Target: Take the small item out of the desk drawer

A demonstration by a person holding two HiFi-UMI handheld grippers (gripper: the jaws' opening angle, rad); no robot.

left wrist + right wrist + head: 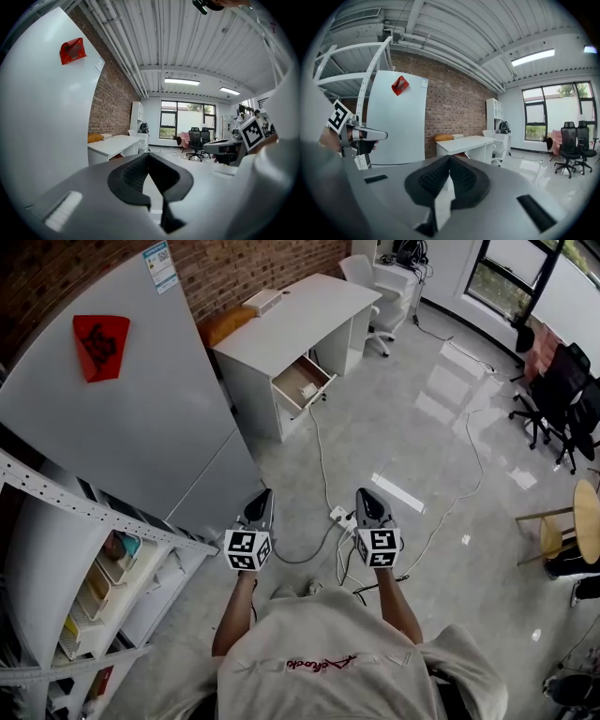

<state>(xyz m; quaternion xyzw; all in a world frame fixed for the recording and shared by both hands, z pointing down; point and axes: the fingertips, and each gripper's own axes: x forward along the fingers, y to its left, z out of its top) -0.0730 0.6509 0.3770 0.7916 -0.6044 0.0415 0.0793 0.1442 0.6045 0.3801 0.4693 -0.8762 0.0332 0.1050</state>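
The white desk (298,307) stands far ahead against the brick wall. Its open drawer (302,385) sticks out towards the room with a pale wooden inside; I cannot make out the small item in it from here. My left gripper (262,495) and right gripper (364,494) are held side by side at chest height, well short of the desk. Both are shut with nothing between the pads. In the left gripper view the desk (112,146) lies beyond the closed left gripper (149,157). The right gripper view shows the desk (465,142) past the closed right gripper (450,159).
A tall white refrigerator (122,399) with a red tag stands on the left, beside metal shelving (84,568). Cables and a power strip (339,515) lie on the floor between me and the desk. Office chairs (562,390) and a round stool (574,526) are on the right.
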